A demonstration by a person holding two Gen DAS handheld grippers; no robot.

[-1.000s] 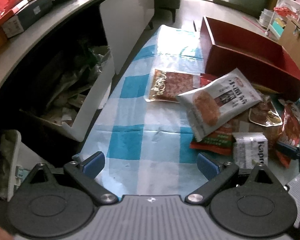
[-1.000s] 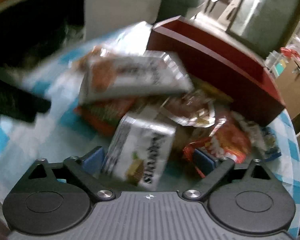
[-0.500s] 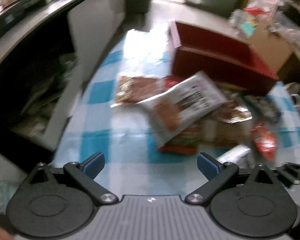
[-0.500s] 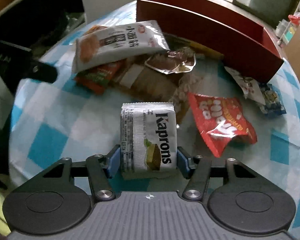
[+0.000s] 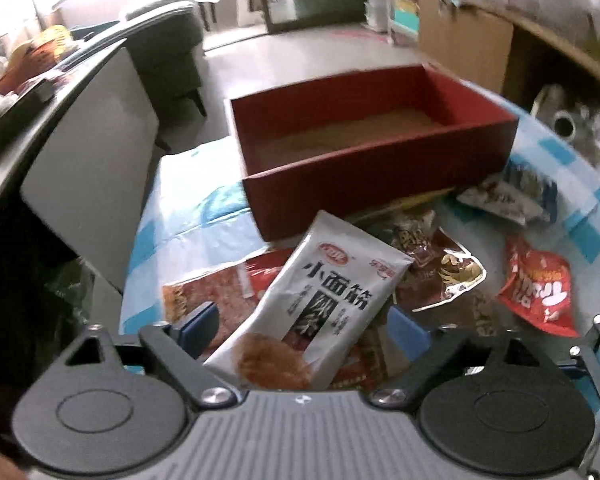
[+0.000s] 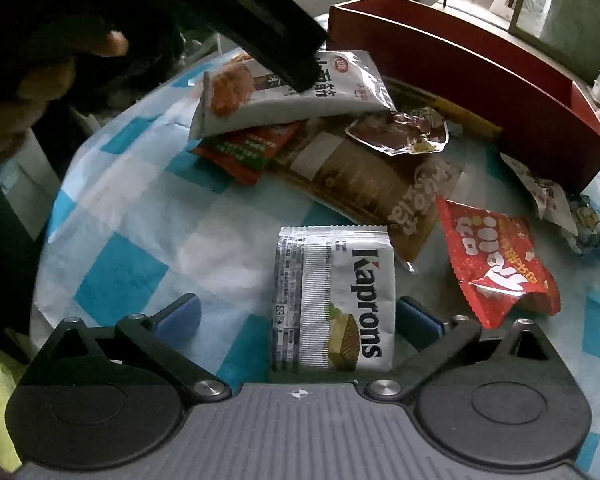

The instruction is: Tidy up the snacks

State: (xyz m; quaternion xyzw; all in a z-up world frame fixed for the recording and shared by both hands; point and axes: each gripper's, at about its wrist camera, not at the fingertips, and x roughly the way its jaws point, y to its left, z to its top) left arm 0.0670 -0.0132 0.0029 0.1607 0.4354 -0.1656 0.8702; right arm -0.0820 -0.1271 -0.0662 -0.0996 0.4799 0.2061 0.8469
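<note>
Jaws wide — Kaprons pack (image 6: 334, 300) right-view only

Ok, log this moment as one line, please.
left gripper: open over white pouch | right gripper: open around Kaprons pack | red box: empty | other snacks on checked cloth

One red box (image 5: 380, 168), roughly eight snack packets (image 6: 334, 300) (some overlapping)

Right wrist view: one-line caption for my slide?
Open right gripper straddles the Kaprons pack on the checked tablecloth, red box behind.
</note>
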